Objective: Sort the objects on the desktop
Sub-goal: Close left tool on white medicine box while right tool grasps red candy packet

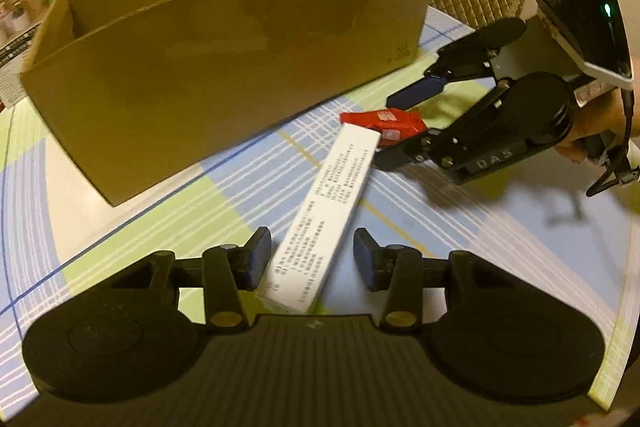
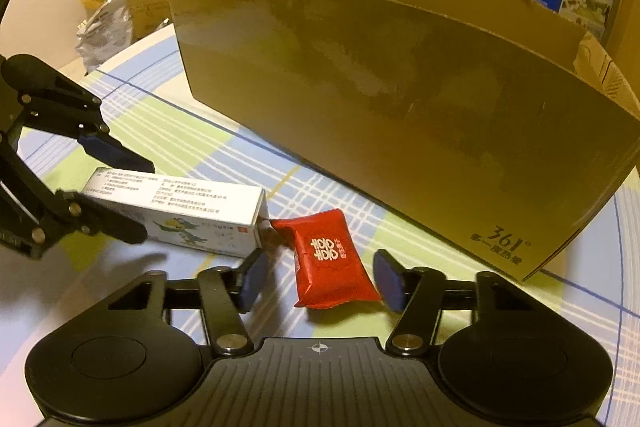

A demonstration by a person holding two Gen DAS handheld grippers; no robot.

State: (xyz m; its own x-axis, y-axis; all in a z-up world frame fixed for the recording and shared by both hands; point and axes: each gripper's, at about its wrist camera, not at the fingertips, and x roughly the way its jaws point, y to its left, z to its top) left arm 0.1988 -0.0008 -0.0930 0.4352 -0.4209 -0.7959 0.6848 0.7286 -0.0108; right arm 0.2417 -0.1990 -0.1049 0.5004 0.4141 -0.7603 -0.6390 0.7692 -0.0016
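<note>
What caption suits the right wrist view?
Open right gripper straddles a red packet beside a white box.

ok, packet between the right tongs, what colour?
Red packet with a white emblem, clearest in the right wrist view.

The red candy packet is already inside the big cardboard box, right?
Not quite. The red candy packet lies on the checked tablecloth in front of the big cardboard box, between the open right gripper's fingers, as the right wrist view shows.
</note>
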